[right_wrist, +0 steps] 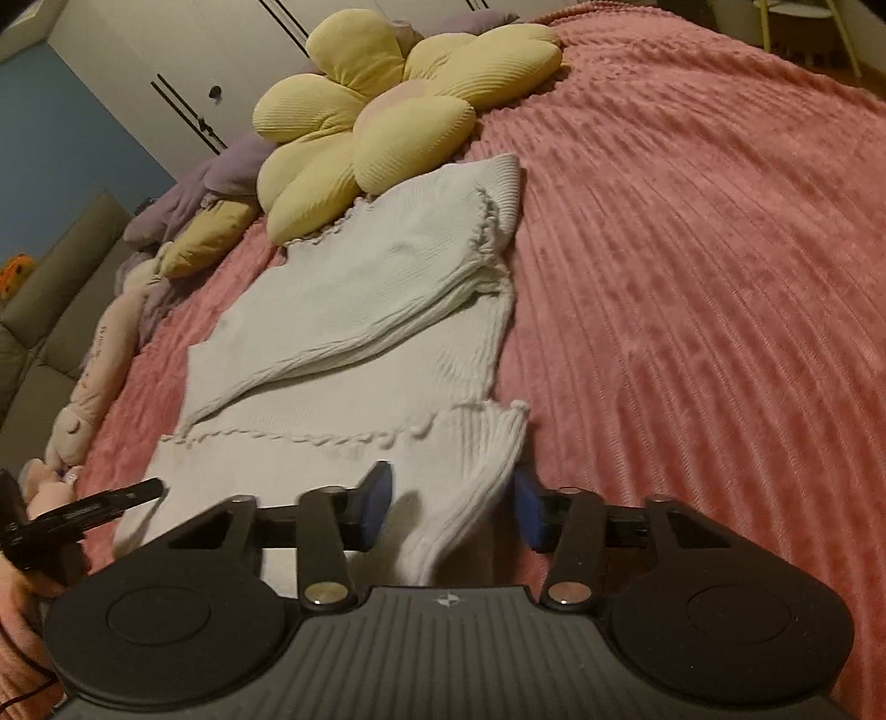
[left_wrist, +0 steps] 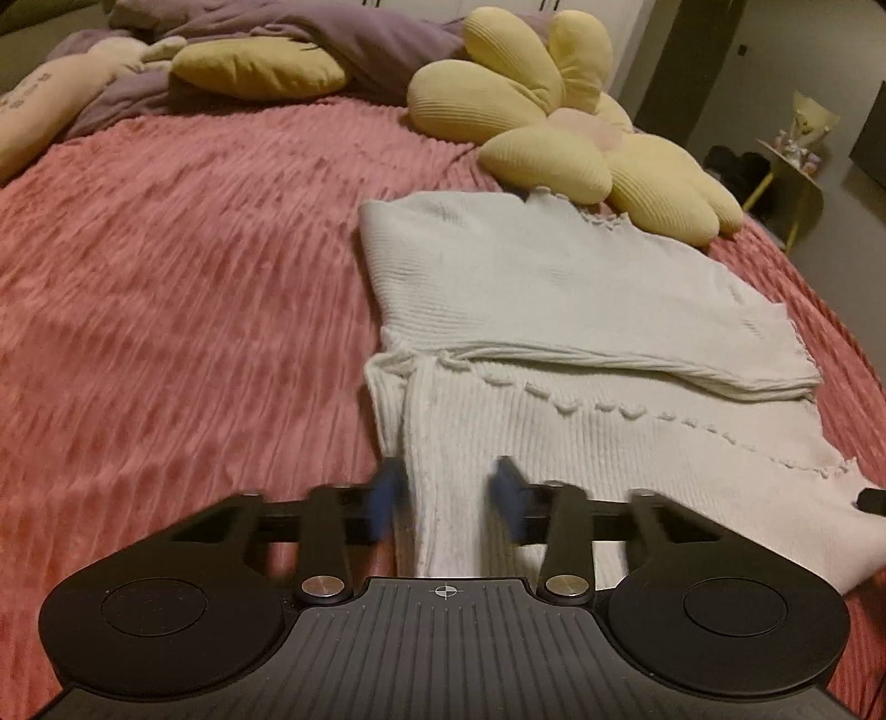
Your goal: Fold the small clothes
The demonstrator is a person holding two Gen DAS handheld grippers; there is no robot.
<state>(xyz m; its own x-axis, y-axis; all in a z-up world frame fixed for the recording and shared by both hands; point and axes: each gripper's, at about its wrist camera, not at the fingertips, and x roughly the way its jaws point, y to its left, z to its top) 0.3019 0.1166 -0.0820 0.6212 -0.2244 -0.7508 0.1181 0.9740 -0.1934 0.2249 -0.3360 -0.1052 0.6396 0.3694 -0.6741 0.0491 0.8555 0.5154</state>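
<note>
A white ribbed knit top (left_wrist: 554,288) lies partly folded on the pink bedspread (left_wrist: 166,304), with a scalloped hem running across it. In the left wrist view my left gripper (left_wrist: 448,498) has its blue pads closed on a raised fold at the top's near left corner. In the right wrist view the same top (right_wrist: 360,310) shows its near right corner bunched between the pads of my right gripper (right_wrist: 451,504). A shadowed gap separates the left pad from the cloth, so those jaws stand open around it. The left gripper's black fingers (right_wrist: 83,509) show at the left edge.
A yellow flower-shaped cushion (left_wrist: 554,127) touches the far edge of the top. More cushions and a purple duvet (left_wrist: 332,39) lie at the head of the bed. A small yellow-legged side table (left_wrist: 792,166) stands beyond the bed. A grey sofa (right_wrist: 50,288) and wardrobe doors sit to the left.
</note>
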